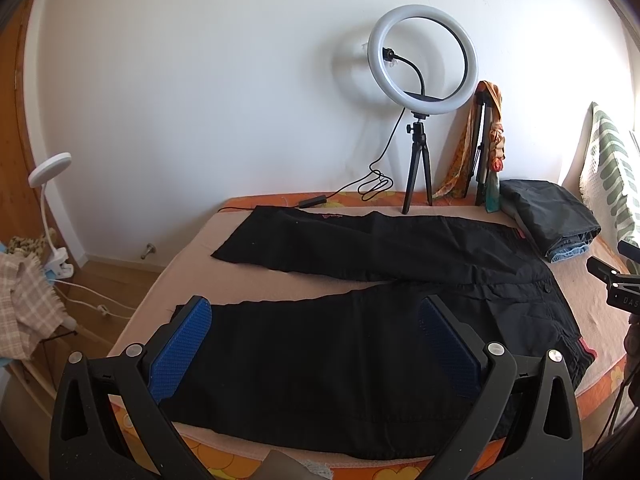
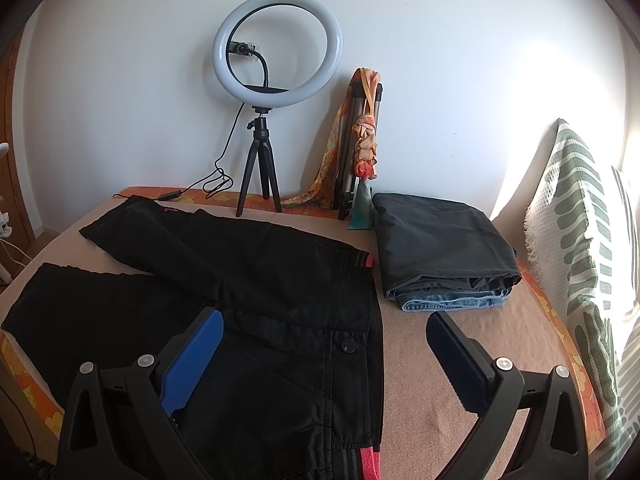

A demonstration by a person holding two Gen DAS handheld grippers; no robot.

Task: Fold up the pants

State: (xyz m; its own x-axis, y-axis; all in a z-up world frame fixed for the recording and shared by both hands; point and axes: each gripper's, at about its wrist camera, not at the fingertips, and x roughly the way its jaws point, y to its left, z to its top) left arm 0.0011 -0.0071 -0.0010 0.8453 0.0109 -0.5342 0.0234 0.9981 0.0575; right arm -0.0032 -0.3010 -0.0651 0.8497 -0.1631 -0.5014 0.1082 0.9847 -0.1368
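Black pants (image 1: 360, 280) lie spread flat on the bed, legs apart and running to the left, waistband with a red stripe at the right. My left gripper (image 1: 316, 320) hangs open above the near leg, blue pads wide apart, nothing held. In the right wrist view the same pants (image 2: 260, 280) fill the lower left, with a button (image 2: 347, 346) near the waistband. My right gripper (image 2: 324, 334) is open over the waist end, its left finger above the cloth and its right finger over bare blanket.
A ring light on a tripod (image 2: 260, 160) stands at the bed's far edge, with a folded tripod draped in an orange scarf (image 2: 362, 144) beside it. A folded stack of dark pants and jeans (image 2: 440, 248) lies right of the waistband. A green-patterned pillow (image 2: 580, 240) sits at the right.
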